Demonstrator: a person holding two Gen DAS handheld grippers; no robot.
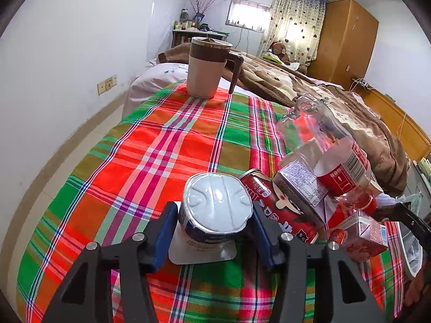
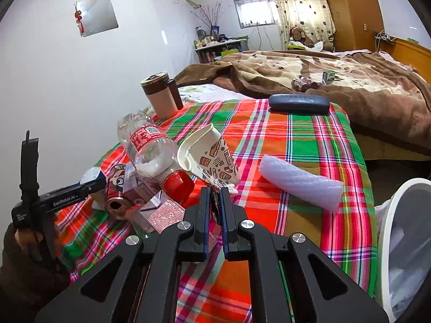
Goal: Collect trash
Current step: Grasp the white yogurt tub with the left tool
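A: Your left gripper (image 1: 215, 226) straddles the foil-lidded yogurt cup (image 1: 216, 211) dead ahead on the plaid cloth (image 1: 167, 145), fingers wide, pads apparently just beside its walls.

B: Your right gripper (image 2: 215, 207) is pinched nearly closed on the crushed paper cup (image 2: 210, 158); the white bin (image 2: 398, 237) waits to your right.

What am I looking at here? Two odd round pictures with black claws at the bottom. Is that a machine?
No machine: a person holds a two-finger claw in each hand, each with a wide-angle camera looking along its fingers. The left gripper straddles a foil-lidded cup on the plaid tablecloth. The right gripper is shut on a crushed paper cup. Nearby lie a plastic bottle, a red can, small cartons, a foam roll and a mug. A white bin waits alongside.
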